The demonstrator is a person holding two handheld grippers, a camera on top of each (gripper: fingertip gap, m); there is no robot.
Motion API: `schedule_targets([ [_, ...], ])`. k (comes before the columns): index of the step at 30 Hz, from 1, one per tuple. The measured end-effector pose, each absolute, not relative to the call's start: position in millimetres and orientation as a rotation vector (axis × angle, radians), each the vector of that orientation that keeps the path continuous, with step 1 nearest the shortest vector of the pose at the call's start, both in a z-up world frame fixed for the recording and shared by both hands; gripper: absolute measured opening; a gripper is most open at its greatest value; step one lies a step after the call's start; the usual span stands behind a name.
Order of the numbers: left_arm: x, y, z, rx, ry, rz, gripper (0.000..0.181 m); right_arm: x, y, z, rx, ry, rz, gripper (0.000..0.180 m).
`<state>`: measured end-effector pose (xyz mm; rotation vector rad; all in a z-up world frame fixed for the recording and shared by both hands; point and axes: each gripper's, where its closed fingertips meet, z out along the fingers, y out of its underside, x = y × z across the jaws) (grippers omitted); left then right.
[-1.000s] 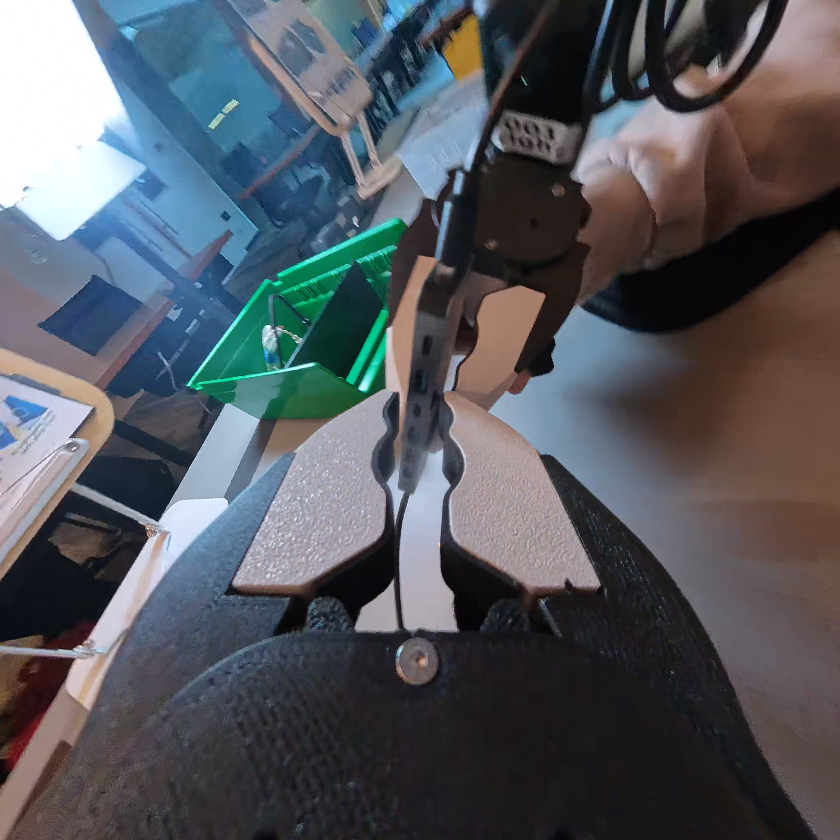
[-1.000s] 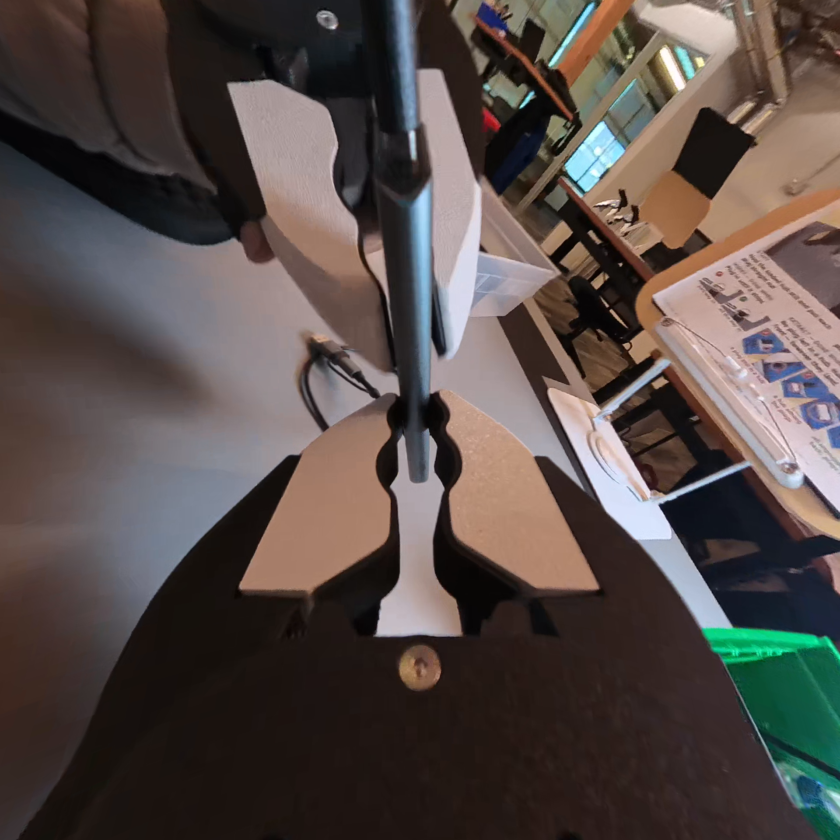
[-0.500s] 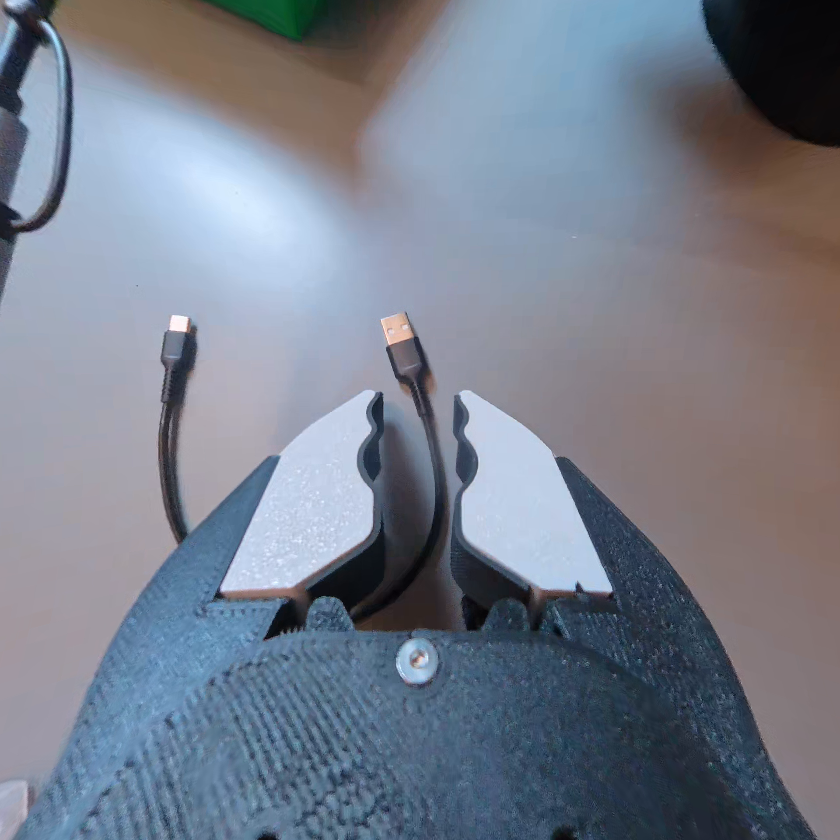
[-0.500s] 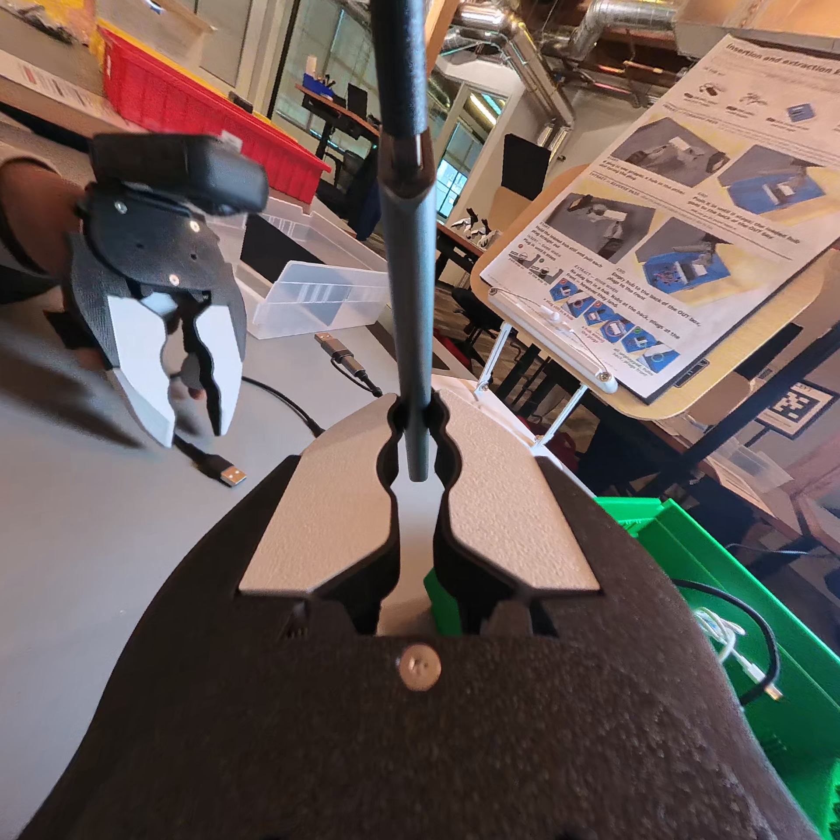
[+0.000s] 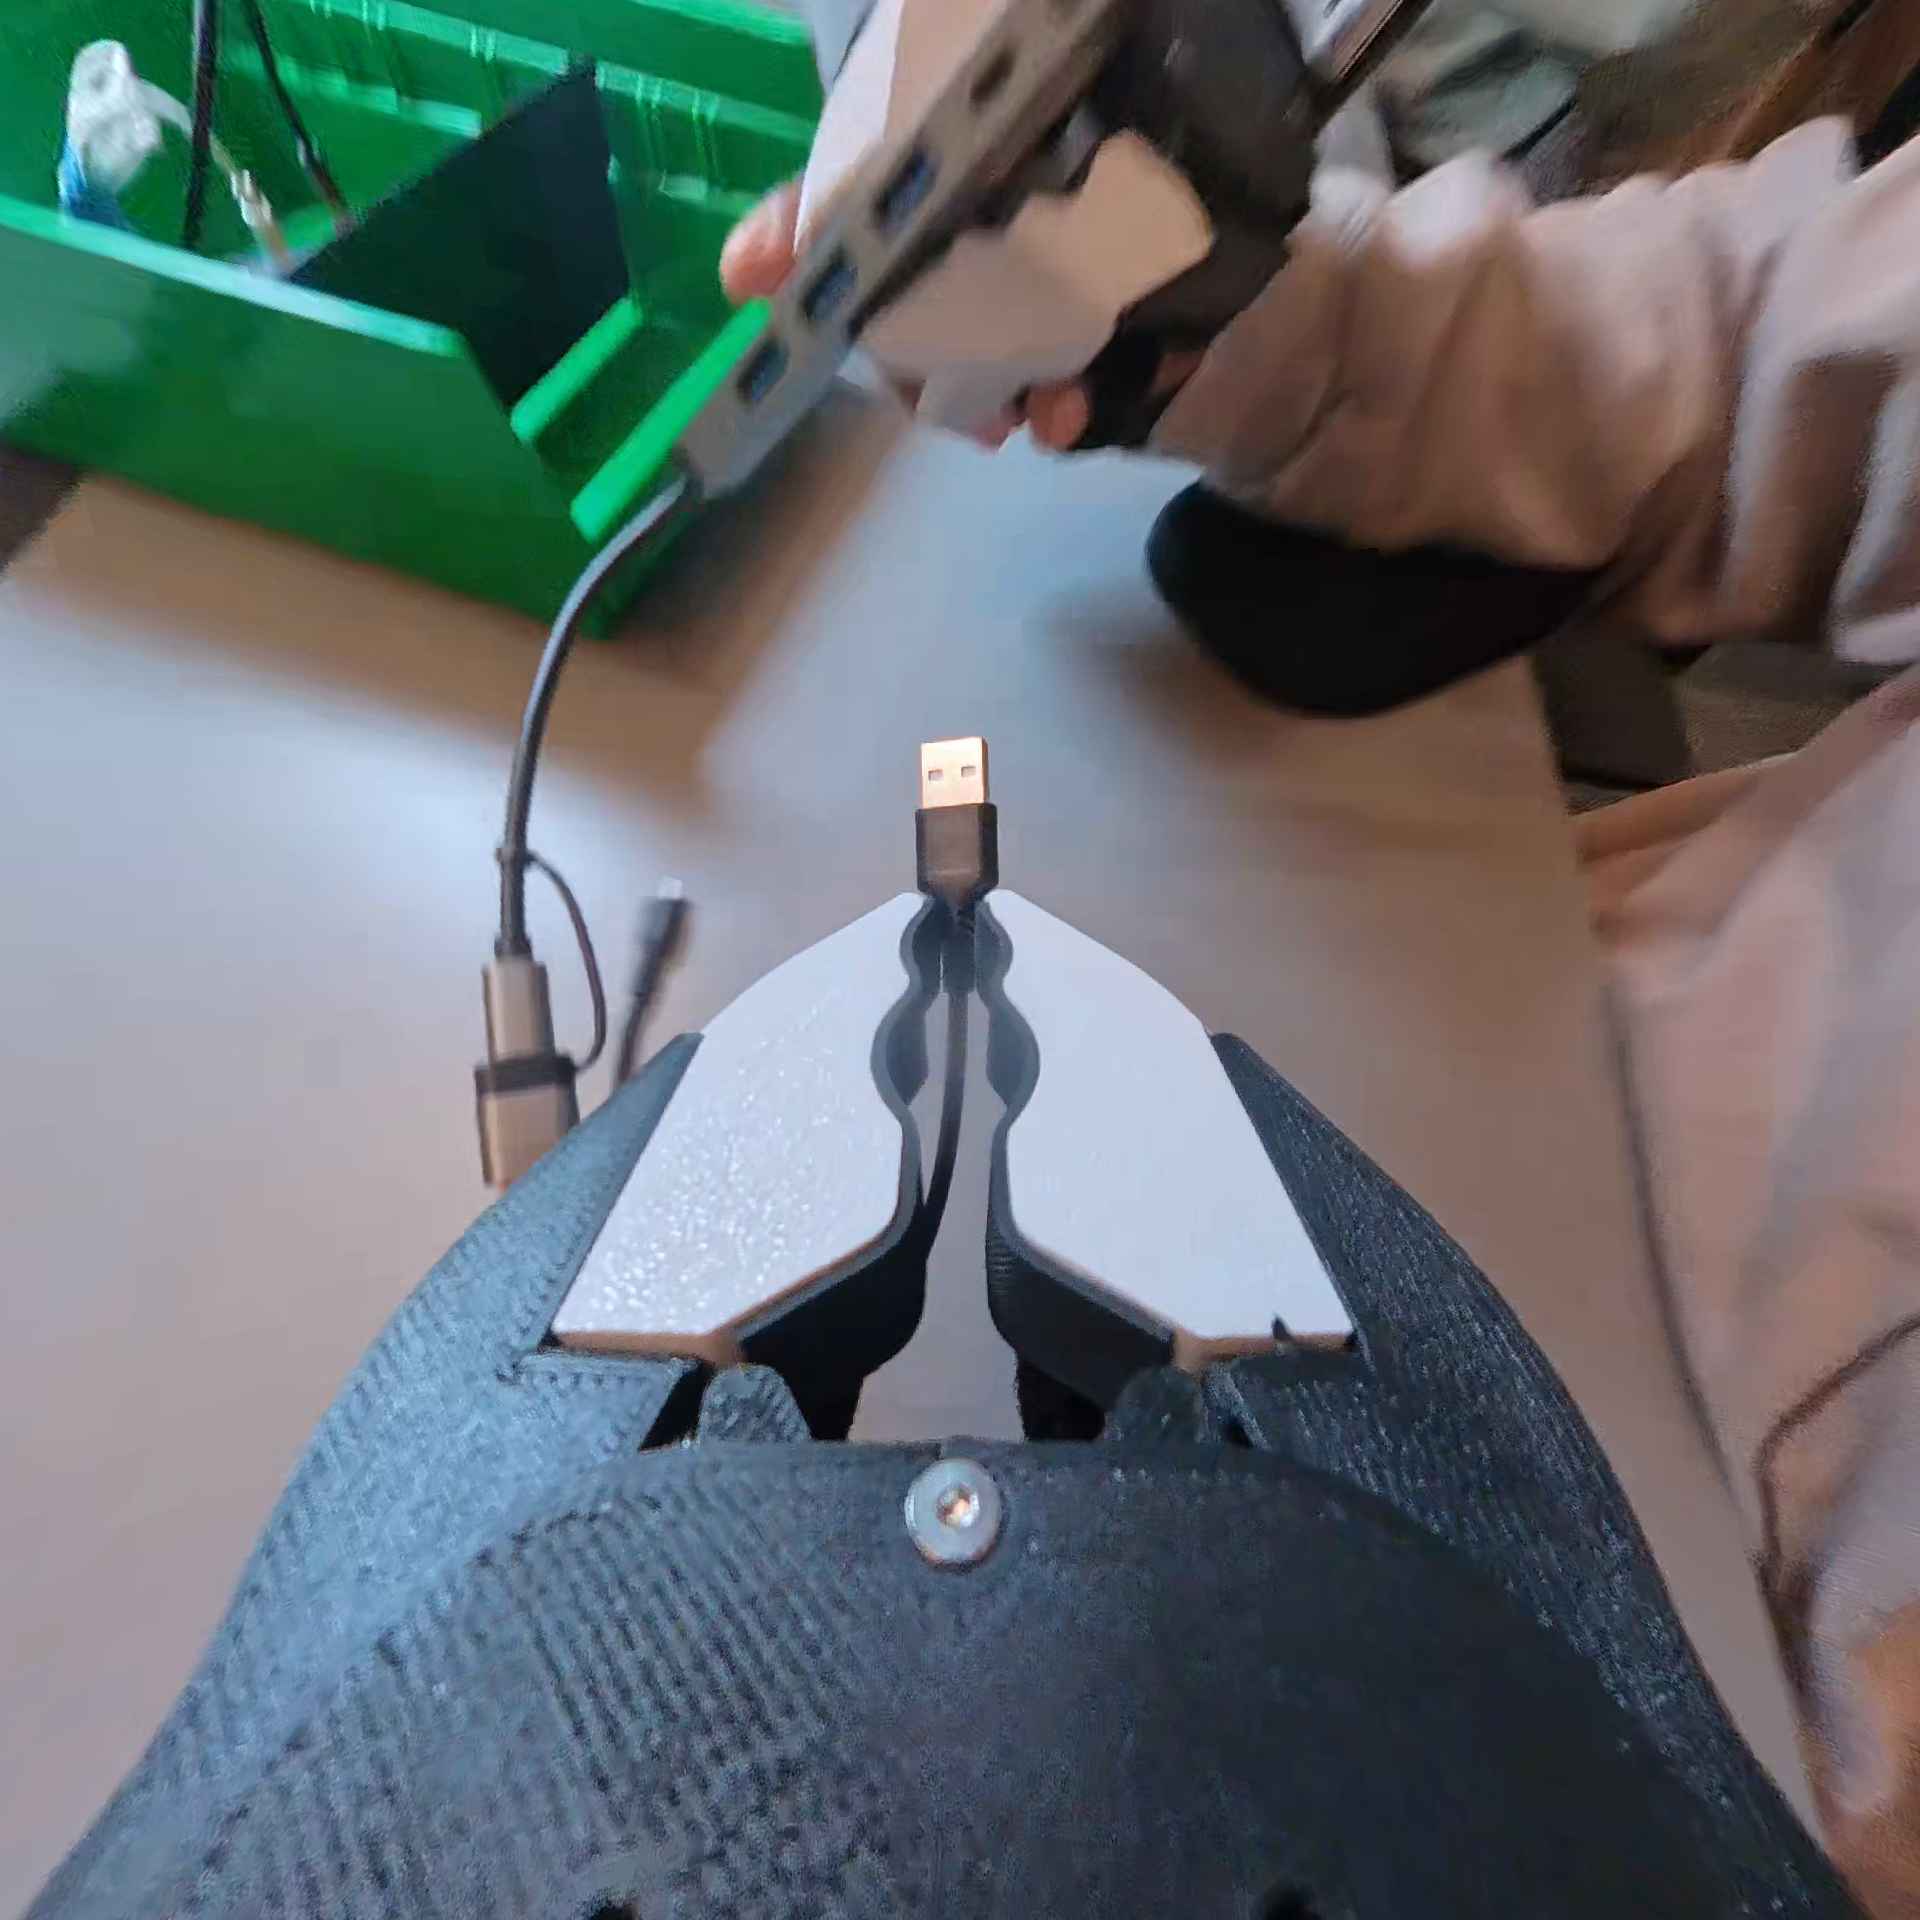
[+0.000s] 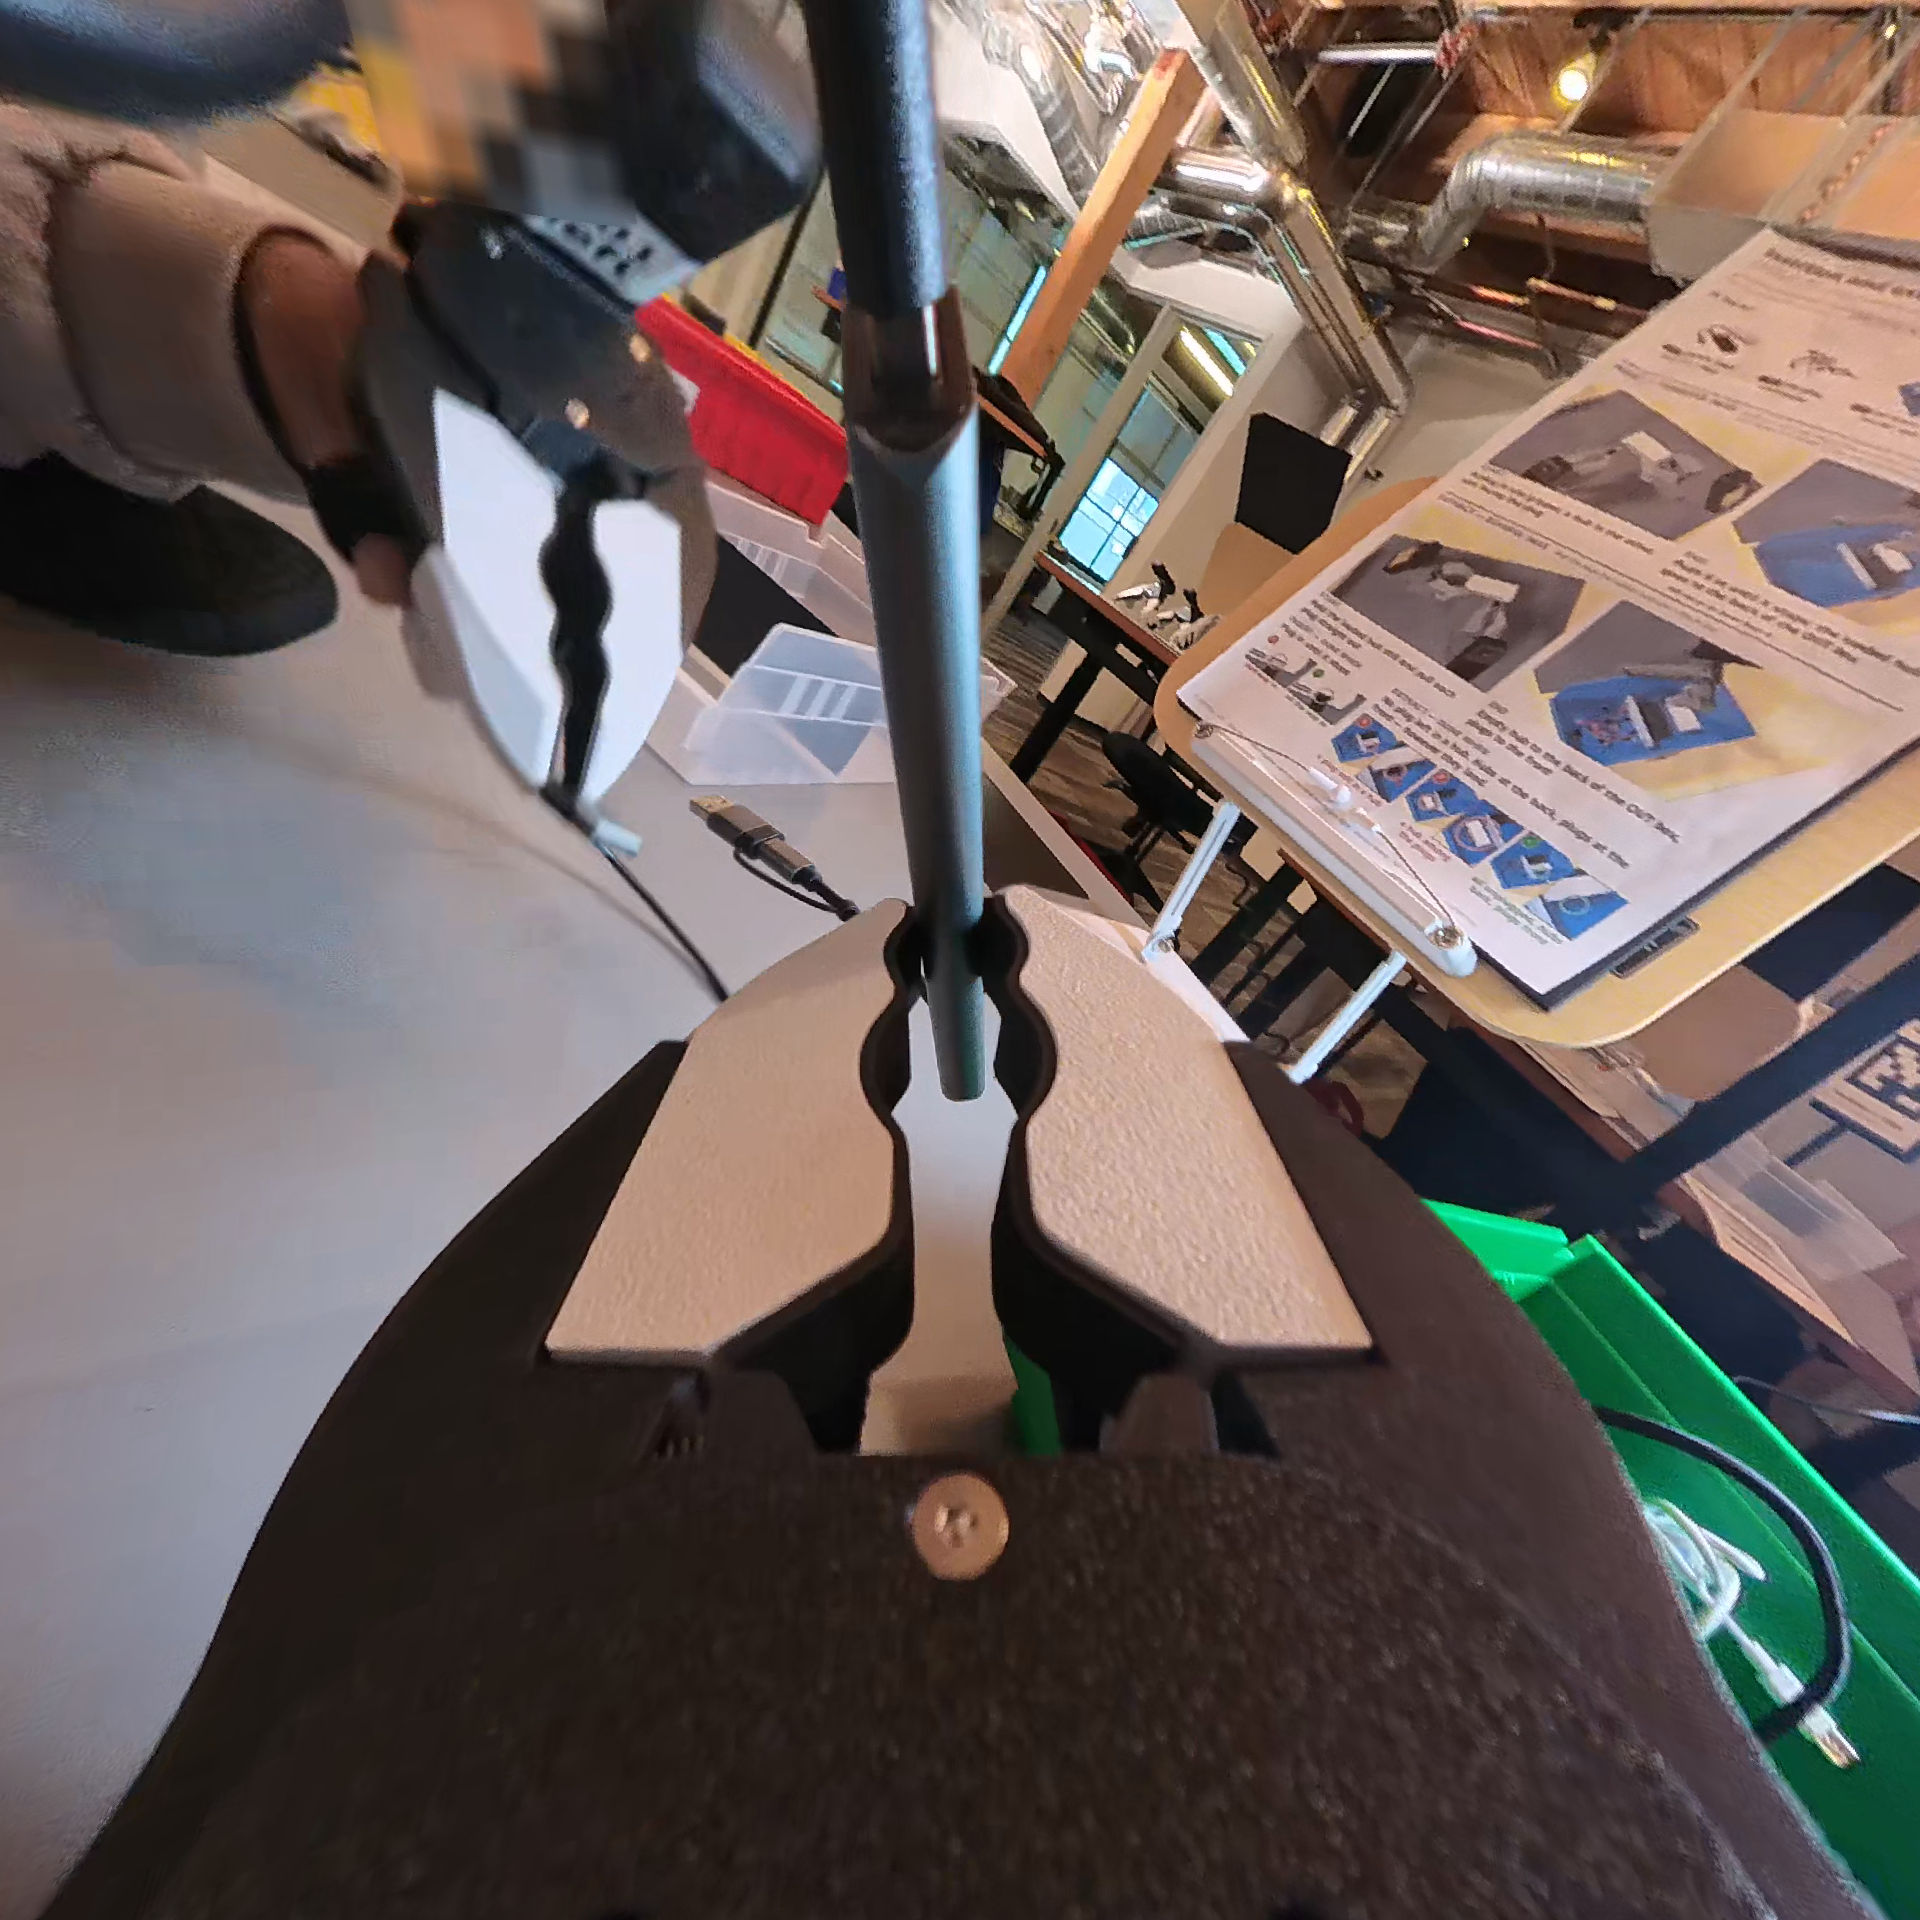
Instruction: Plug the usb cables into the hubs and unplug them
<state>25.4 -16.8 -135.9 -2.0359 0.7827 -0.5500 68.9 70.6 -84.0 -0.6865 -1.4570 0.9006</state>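
My left gripper (image 5: 956, 914) is shut on a black USB cable just behind its plug (image 5: 954, 805), whose metal end points forward above the table. My right gripper (image 6: 945, 920) is shut on a grey USB hub (image 6: 920, 644), held edge-on and upright. In the left wrist view the hub (image 5: 831, 291) shows several ports and hangs up ahead in the right gripper (image 5: 987, 208), apart from the plug. The hub's own cable (image 5: 540, 727) hangs down to its connector (image 5: 514, 1070) on the table. In the right wrist view the left gripper (image 6: 566, 665) is at the left.
A green bin (image 5: 260, 395) with a black divider and loose cables stands at the far left. The cable's other small plug (image 5: 660, 930) lies on the table. A person's sleeve (image 5: 1558, 364) is at the right. An instruction sheet on a stand (image 6: 1558, 675) and clear boxes (image 6: 800, 717) stand beyond the table edge. The tips of one gripper are about 11 centimetres away from the tips of the other.
My left gripper, open over the cable half a second ago, has shut on it behind the plug and lifted it toward the hub. My right gripper has kept hold of the hub.
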Motion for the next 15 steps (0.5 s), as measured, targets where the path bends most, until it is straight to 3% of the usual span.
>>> schedule_targets([
  [6,38.5,-25.6,-81.7,-1.954,0.837,-0.599,0.006,66.3,51.8,-83.1,-0.617,-1.498,0.932,0.012],
  [15,60.9,-21.8,-73.1,-1.934,0.921,-0.783,0.006,58.9,39.2,-98.7,-0.56,-1.586,0.855,0.012],
])
